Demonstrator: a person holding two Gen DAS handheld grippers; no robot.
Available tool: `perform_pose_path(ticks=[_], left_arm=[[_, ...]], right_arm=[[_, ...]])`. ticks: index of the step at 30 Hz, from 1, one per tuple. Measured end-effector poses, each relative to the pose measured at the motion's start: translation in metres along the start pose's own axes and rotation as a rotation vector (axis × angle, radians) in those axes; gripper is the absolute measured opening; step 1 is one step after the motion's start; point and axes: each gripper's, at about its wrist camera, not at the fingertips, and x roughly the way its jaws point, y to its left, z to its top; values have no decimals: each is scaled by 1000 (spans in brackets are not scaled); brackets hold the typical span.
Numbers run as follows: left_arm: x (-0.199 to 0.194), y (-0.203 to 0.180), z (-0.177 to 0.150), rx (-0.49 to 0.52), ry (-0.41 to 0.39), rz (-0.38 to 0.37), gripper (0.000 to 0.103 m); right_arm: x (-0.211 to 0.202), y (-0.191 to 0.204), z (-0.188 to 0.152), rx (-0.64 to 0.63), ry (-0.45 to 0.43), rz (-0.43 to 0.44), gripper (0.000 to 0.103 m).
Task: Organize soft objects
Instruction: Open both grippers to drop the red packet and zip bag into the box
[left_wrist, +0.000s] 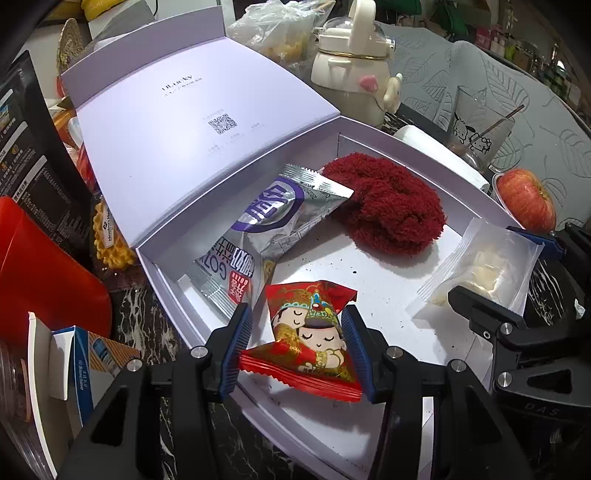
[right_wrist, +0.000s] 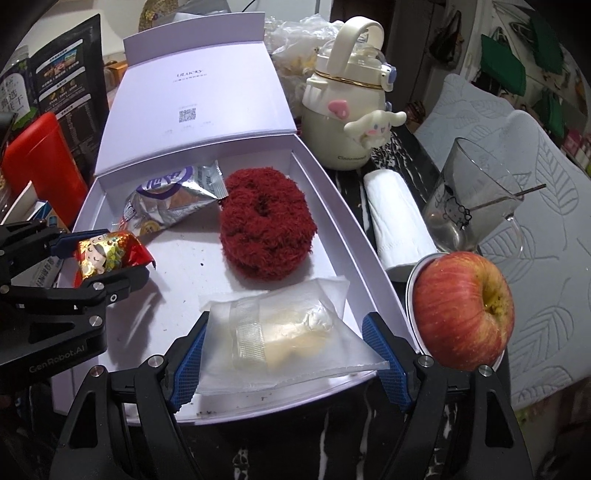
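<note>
We record one white box (left_wrist: 369, 291), lid folded back, standing on a dark marbled table (right_wrist: 369, 435). Inside it, toward the far end, we count a fluffy dark-red scrunchie (left_wrist: 388, 206) and, just beside it on the left, a crumpled silver snack packet (left_wrist: 266, 229) whose corner overlaps the scrunchie's edge. At the near left of the box we list a red wrapped sweet (left_wrist: 314, 332) printed with two cartoon figures; our left gripper (left_wrist: 297, 347) has its blue pads pressed against both sides of this wrapper, pinching it just above the box floor. At the near right we list a clear packet (right_wrist: 284, 332) containing a pale pastry; it sits between the pads of our right gripper (right_wrist: 291, 363), whose jaws are opening, and we cannot tell whether the pads touch the film. Outside the box, along its right wall, we note a red apple (right_wrist: 461, 310) on a small dish, a white tissue roll (right_wrist: 399, 221), a glass cup (right_wrist: 476, 206) with a cartoon print, and a cream character bottle (right_wrist: 347, 107). To the left of the box we note a red container (right_wrist: 40, 158).
</note>
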Motion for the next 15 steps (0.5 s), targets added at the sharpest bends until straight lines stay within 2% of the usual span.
perform_pose_path(ticks=[3, 6, 8, 15], left_arm=[[0, 0, 2, 4, 7, 13, 50], [-3, -3, 5, 14, 3, 60, 52], [-5, -3, 7, 13, 1, 78, 53], [-18, 3, 13, -11, -14, 76, 53]], right_arm=[[0, 0, 0, 4, 10, 2, 81], [0, -1, 1, 10, 15, -6, 88], [-2, -2, 1, 17, 18, -8, 89], [-10, -8, 3, 43, 20, 5, 89]])
